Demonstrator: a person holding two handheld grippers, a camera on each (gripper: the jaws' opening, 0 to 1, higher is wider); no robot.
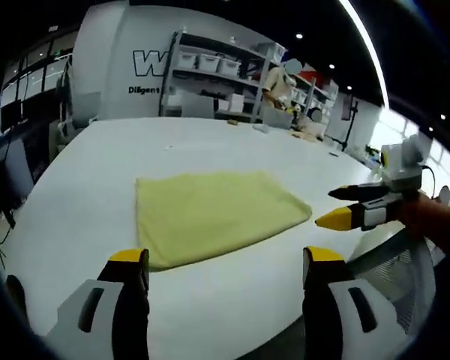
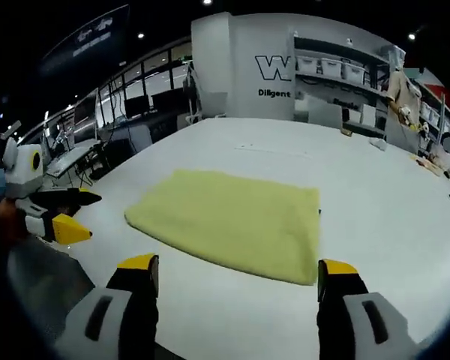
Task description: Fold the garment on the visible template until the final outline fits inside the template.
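A pale yellow garment [image 1: 214,212] lies folded flat in a rough rectangle on the white table [image 1: 210,142]. In the left gripper view my left gripper [image 1: 225,259] stands open just short of the cloth's near edge, its yellow-tipped jaws wide apart. My right gripper [image 1: 343,206] enters from the right, open, beside the cloth's right corner. In the right gripper view the garment [image 2: 232,221] lies ahead of my right gripper [image 2: 238,266], open and holding nothing. The left gripper [image 2: 79,215] shows at the left, off the cloth. I cannot make out any template outline.
Shelves with white boxes [image 1: 210,64] and a person [image 1: 281,86] stand beyond the far table edge. A mesh chair [image 1: 394,266] sits by the near edge at the right. Desks and monitors [image 2: 82,154] lie off the table's left side.
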